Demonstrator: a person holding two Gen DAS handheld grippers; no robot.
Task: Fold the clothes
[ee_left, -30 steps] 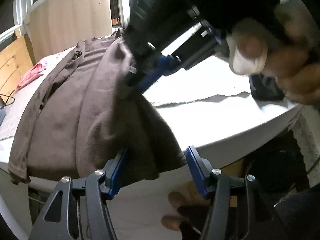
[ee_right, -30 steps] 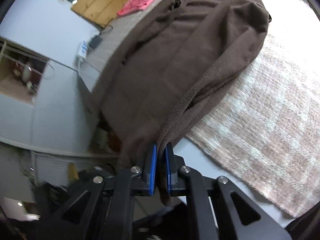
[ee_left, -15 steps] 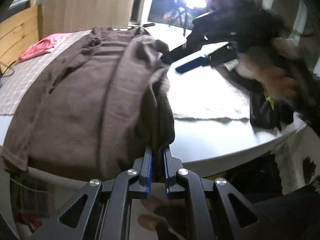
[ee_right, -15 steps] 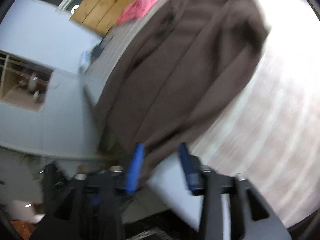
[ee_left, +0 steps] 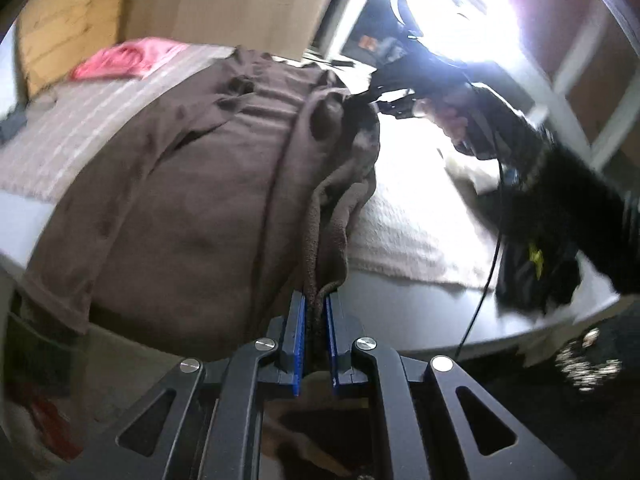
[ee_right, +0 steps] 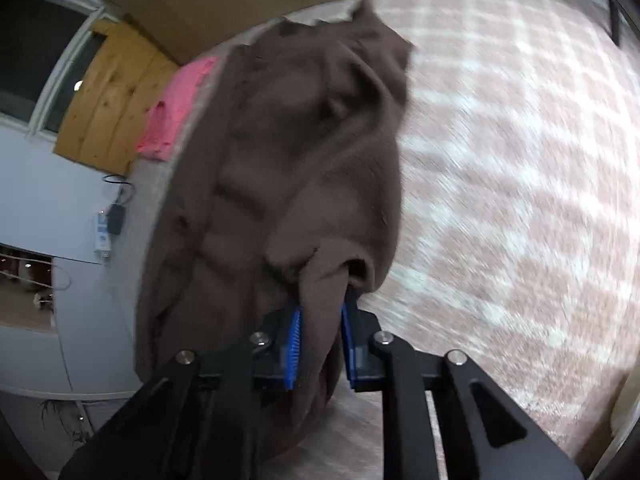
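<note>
The left gripper (ee_left: 316, 320) has its blue pads nearly together, pinching a bunched edge of the brown fleece garment (ee_left: 192, 208) at the near rim of the table; the right gripper (ee_right: 320, 332) stands a little wider, its jaws clamped around a thick fold of the same garment (ee_right: 304, 168). Only the left wrist view shows the person's hand (ee_left: 456, 120) working the right gripper at the garment's far end, and a black bag (ee_left: 536, 276); only the right wrist view shows the checked cloth (ee_right: 520, 160) spreading beside the fleece; both show a pink garment (ee_left: 124, 60) beyond. The fleece lies lengthwise between the two grippers, stretching away from each camera.
</note>
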